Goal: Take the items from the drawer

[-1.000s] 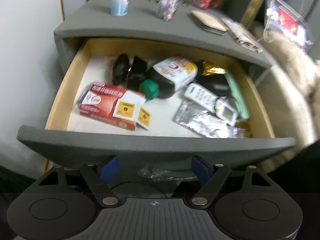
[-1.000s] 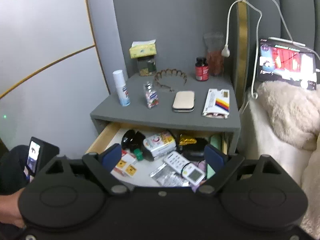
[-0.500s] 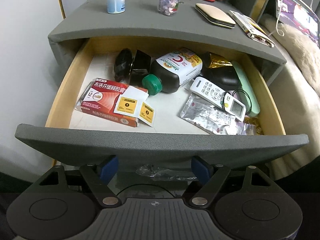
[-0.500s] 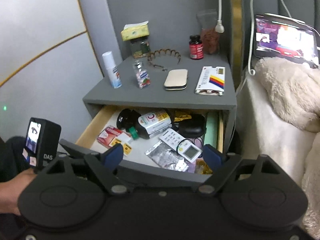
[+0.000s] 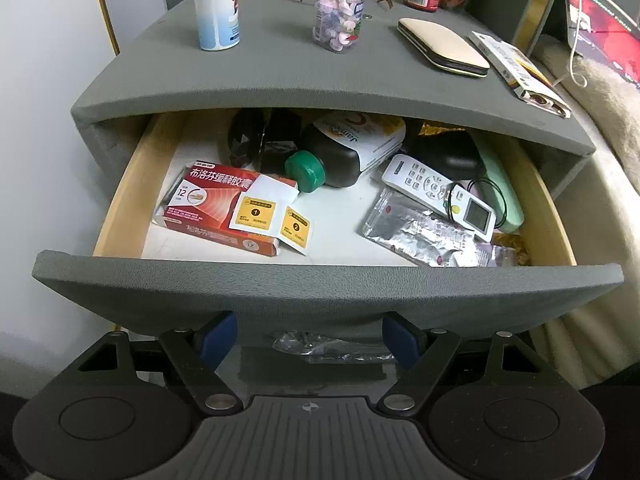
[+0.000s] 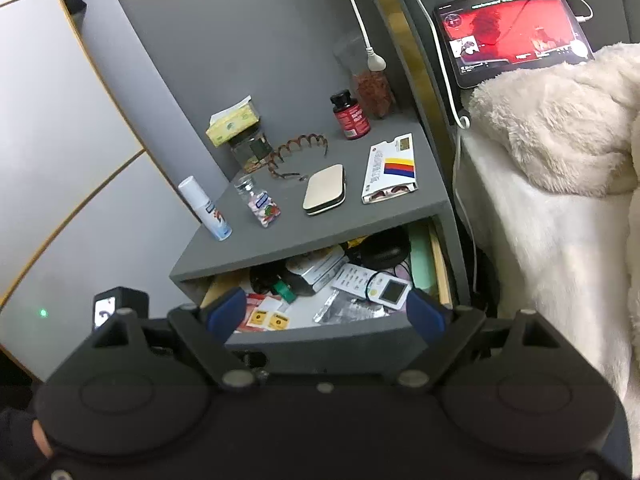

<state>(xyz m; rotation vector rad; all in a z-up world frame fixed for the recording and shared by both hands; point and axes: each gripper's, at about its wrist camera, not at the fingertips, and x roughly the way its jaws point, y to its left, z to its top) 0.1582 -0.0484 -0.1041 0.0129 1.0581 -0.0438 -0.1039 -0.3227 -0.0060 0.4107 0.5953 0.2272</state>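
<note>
The grey-fronted wooden drawer (image 5: 320,284) stands pulled out, holding a red cardboard medicine box (image 5: 218,208), a dark bottle with a green cap (image 5: 340,152) and a white remote (image 5: 436,194). Left gripper (image 5: 310,336) and right gripper (image 6: 326,314) both gape, apparently empty, short of the drawer.

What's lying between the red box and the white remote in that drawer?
In the left wrist view, a dark bottle with a green cap lies tipped over between the red box and the remote, with two small yellow sachets nearer the box.
</note>
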